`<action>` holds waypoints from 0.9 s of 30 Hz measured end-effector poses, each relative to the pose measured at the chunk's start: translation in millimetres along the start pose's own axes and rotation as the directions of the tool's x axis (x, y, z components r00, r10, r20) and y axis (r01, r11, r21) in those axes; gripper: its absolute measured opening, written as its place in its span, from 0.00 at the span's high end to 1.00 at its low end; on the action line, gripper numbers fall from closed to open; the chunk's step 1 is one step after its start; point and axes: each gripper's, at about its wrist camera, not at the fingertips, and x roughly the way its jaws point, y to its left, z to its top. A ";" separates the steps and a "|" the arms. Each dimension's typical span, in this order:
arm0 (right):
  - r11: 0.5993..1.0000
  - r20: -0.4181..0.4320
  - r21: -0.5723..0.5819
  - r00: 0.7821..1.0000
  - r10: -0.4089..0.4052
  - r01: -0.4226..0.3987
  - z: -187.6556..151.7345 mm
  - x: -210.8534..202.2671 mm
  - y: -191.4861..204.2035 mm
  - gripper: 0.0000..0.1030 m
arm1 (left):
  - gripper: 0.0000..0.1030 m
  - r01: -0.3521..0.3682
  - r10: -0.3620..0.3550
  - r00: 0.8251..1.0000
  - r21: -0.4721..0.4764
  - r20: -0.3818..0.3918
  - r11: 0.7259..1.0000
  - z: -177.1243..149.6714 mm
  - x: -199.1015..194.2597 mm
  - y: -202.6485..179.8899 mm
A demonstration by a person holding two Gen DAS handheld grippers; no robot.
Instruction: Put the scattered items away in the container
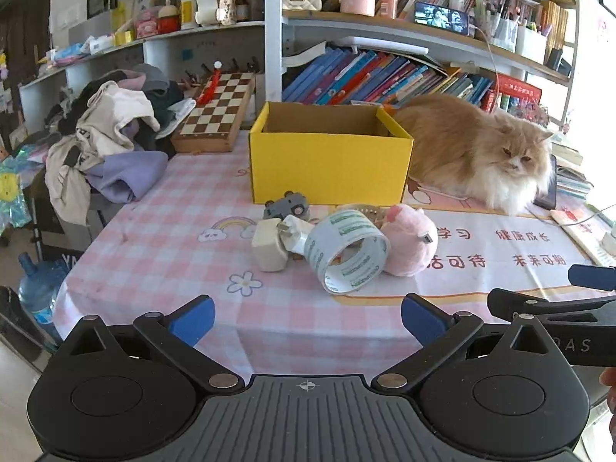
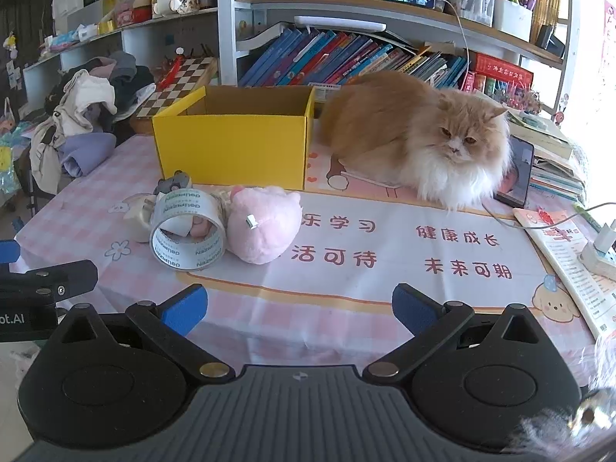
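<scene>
An open yellow cardboard box [image 1: 331, 161] [image 2: 235, 146] stands on the pink checked tablecloth. In front of it lies a small heap: a white plug adapter [image 1: 269, 248] [image 2: 138, 217], a roll of clear tape [image 1: 348, 256] [image 2: 188, 231], a pink plush toy [image 1: 412, 240] [image 2: 261, 227] and a small grey toy car [image 1: 287, 206] [image 2: 175, 183]. My left gripper [image 1: 308, 319] stands open near the table's front edge, short of the heap, nothing between its blue pads. My right gripper [image 2: 300, 310] is open too, to the right of the heap, holding nothing.
A fluffy orange and white cat [image 1: 481, 154] [image 2: 423, 138] lies right of the box. A pile of clothes [image 1: 111, 142] and a chessboard [image 1: 215, 111] sit at the back left. Books, a phone [image 2: 518, 171] and a power strip [image 2: 600, 254] crowd the right edge. Bookshelves [image 2: 346, 57] stand behind.
</scene>
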 end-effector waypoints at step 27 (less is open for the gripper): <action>1.000 0.007 -0.004 1.000 -0.001 0.001 1.5 1.5 1.1 0.00 | 0.00 -0.005 0.005 1.000 -0.005 -0.014 1.000 -0.6 2.4 4.3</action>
